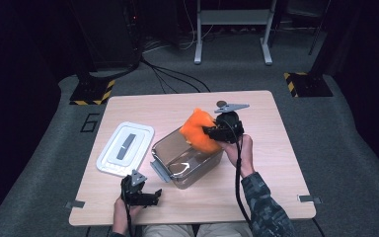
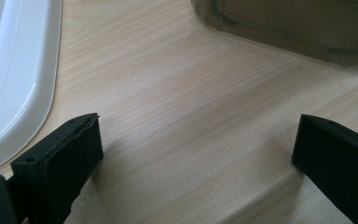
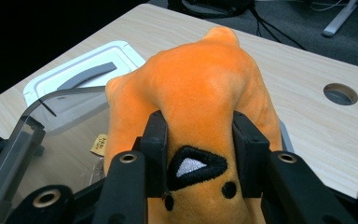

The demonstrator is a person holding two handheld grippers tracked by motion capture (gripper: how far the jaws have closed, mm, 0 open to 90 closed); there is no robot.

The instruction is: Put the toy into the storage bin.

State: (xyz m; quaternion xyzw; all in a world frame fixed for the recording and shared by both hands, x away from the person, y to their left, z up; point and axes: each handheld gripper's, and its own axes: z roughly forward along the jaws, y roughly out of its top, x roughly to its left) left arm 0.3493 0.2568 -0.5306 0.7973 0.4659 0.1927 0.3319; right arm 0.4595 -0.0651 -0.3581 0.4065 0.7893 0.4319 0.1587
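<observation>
An orange plush toy [image 1: 198, 130] hangs over the far rim of a clear plastic box [image 1: 185, 158] at the table's middle. My right gripper [image 1: 216, 132] is shut on the orange plush toy [image 3: 200, 93], its black pads [image 3: 154, 140] squeezing the body near a black embroidered patch. The box [image 3: 37, 140] lies just below the toy. My left gripper [image 1: 148, 196] rests open on the table near the front edge, with bare wood between its jaws. The left gripper [image 2: 196, 149] points toward the box's corner [image 2: 298, 28].
The box's white lid [image 1: 126, 148] lies flat on the table left of the box, and its rim [image 2: 18, 84] is close to the left jaw. A round cable hole [image 3: 340, 93] is in the tabletop [image 1: 286, 168] at the far edge. Stands and cables are on the floor beyond.
</observation>
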